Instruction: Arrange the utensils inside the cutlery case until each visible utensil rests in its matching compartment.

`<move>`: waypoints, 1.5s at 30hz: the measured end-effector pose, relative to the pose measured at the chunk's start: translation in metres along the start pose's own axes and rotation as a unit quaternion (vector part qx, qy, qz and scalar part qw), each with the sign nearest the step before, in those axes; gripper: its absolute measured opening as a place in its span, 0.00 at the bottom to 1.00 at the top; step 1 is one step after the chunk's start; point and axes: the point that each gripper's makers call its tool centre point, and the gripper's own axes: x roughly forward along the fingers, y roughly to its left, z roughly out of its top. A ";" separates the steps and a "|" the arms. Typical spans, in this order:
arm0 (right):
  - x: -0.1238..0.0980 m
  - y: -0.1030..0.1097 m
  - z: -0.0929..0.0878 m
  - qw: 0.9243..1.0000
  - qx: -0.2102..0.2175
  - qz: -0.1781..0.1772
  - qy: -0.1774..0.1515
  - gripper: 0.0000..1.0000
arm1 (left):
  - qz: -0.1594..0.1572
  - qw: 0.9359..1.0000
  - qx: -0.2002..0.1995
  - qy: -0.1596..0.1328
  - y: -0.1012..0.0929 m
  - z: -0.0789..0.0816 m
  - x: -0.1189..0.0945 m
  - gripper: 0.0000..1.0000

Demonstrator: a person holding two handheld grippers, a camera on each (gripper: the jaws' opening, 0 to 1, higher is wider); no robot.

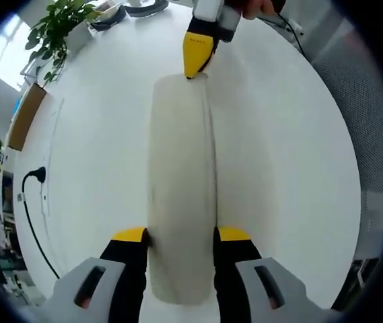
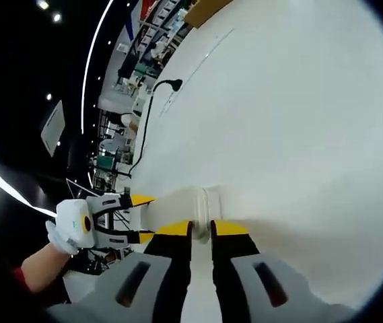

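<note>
Left gripper view has our left gripper (image 1: 181, 237) with its jaws spread wide around the near end of the long white cutlery case (image 1: 181, 188), the yellow pads pressing its two long sides; the case lies lengthwise away from us on the white table (image 1: 292, 155), and the right gripper (image 1: 196, 57) meets its far end. In the right gripper view, the right gripper's (image 2: 201, 231) jaws are nearly closed, pinching a thin lip at that end, with the left gripper (image 2: 127, 219) beyond. We judge the risks thus: the narrow pinch could slip off the lip; uneven pulls could twist or tip the case; we cannot tell where the utensils lie, so a jolt might scatter them.
</note>
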 end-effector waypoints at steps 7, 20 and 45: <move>-0.003 -0.001 0.000 0.999 -0.035 0.003 0.007 0.04 | 0.001 1.000 -0.006 -0.004 0.002 -0.001 0.003 0.38; 0.008 0.003 0.022 1.000 0.011 0.006 -0.023 0.18 | -0.004 1.000 -0.009 -0.008 0.003 -0.002 0.005 0.38; 0.016 0.000 0.022 0.999 -0.028 0.016 -0.027 0.06 | -0.013 0.999 -0.033 -0.003 0.000 0.000 0.003 0.38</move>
